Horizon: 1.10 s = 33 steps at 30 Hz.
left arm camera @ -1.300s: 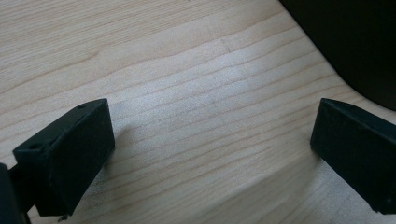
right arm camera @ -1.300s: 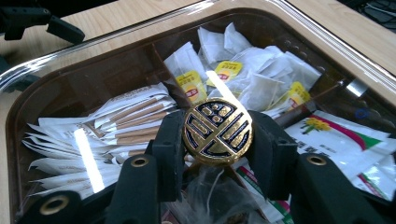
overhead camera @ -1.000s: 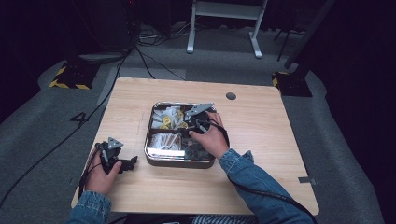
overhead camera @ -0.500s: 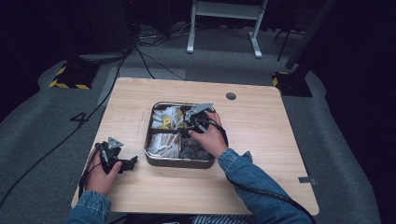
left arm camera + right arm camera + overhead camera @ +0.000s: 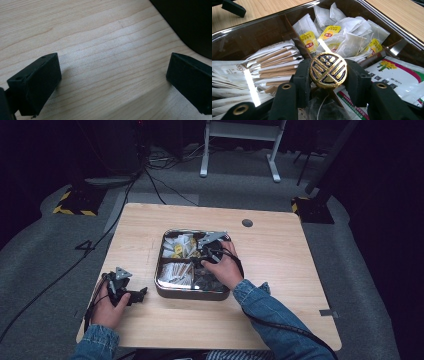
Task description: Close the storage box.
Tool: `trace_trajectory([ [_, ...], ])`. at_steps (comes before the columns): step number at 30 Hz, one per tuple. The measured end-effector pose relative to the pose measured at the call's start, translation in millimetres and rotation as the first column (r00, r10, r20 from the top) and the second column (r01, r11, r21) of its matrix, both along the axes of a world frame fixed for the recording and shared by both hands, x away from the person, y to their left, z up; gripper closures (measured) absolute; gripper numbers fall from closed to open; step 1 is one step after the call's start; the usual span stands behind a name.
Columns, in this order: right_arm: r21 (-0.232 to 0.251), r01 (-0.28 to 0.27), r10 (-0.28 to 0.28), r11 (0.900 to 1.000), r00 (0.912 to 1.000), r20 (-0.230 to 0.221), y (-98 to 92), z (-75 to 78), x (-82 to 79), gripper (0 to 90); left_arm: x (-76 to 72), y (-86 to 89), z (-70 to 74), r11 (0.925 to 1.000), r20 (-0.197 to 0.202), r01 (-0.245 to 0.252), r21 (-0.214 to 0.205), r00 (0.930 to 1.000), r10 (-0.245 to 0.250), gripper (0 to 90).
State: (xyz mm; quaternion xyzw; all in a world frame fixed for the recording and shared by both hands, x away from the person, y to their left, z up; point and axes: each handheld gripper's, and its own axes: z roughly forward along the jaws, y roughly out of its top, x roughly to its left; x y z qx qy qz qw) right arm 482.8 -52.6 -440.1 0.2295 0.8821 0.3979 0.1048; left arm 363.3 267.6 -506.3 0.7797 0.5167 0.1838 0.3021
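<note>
A person in denim sleeves works two hand-held grippers at a pale wooden bench (image 5: 280, 265); the right gripper (image 5: 328, 75) reaches into a square metal tray (image 5: 165, 292) near the bench's middle, its jaws clamped part-way closed on a round gold-and-black knob (image 5: 328, 70), one pad pressing each side of the disc; the knob sits at the crossing of the tray's dividers, seen face-on in the right gripper view, its raised gold pattern catching the light. Around it lie the tray's compartments; white tea bags with yellow tags (image 5: 347, 35) are heaped in the far one, paper sticks in white-and-brown wrappers (image 5: 274, 62) are stacked in the one to the left, and flat sachets printed with yellow flowers (image 5: 397, 72) lie to the right; a dark netted packet shows just below the knob, too dim to tell what it is. The left gripper (image 5: 122, 287) rests on the bench near its left edge, well apart from the tray, held in the person's left hand (image 5: 107, 307); in the left gripper view its jaws stand wide apart over bare wood, with nothing between them.
</note>
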Motion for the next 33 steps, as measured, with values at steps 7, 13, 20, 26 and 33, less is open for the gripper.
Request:
trace_trajectory([
  [7, -0.005, 0.006, -0.006, 1.0, 0.9997, 0.023, 0.7, -1.0, -3.0, 58.8, -0.1, 0.1, 0.1, 1.0, -0.001, 0.001, 0.001, 1.0, -0.001, 0.1],
  [13, -0.008, 0.007, -0.007, 0.9999, 0.9997, 0.024, 0.5, -1.0, -3.6, 58.6, -0.1, 0.1, 0.1, 1.0, -0.001, 0.001, 0.001, 1.0, -0.001, 0.0],
  [20, 0.005, 0.003, -0.003, 1.0, 0.9996, 0.027, 0.4, -0.9, -4.4, 52.1, 0.0, 0.0, 0.0, 1.0, 0.0, 0.001, 0.0, 1.0, -0.001, 0.0],
  [26, 0.045, 0.018, -0.019, 0.9988, 0.9992, 0.035, -5.9, 10.4, -4.3, 46.6, 0.0, 0.1, 0.1, 1.0, -0.001, 0.001, 0.001, 1.0, -0.001, 0.0],
  [33, 0.072, 0.029, -0.032, 0.997, 0.9985, 0.044, -18.0, 21.7, -7.5, 45.3, 0.0, 0.1, 0.1, 1.0, -0.001, 0.001, 0.001, 1.0, -0.001, 0.0],
])
